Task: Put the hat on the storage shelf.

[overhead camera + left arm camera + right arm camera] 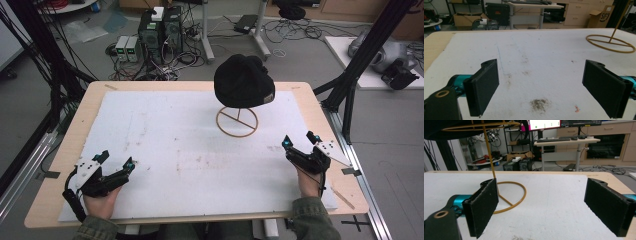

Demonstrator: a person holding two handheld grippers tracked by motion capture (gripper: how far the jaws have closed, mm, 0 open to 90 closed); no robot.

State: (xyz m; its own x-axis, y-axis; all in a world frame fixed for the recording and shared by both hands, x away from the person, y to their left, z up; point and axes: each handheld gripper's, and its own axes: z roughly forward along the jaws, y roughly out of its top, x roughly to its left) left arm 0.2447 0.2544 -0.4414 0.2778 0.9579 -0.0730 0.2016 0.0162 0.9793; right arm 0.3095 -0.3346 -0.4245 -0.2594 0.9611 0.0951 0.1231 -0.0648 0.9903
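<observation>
A black knit beanie [244, 81] sits on top of a thin yellow wire stand [237, 121] at the back middle of the table. The stand's ring base [610, 43] lies flat on the white mat, and its upright rod [489, 150] rises to the hat's underside. My left gripper [116, 161] rests at the front left, held by a hand, open with nothing between its black pads [485, 85]. At the front right my right gripper [300, 141] stands open and empty too, its pads [484, 205] pointing toward the stand.
A white mat [190, 150] with brown stains [539, 104] covers most of the wooden table [80, 115]. Black frame posts [370, 45] rise at both sides. Computers and cables [160, 35] lie on the floor beyond the far edge.
</observation>
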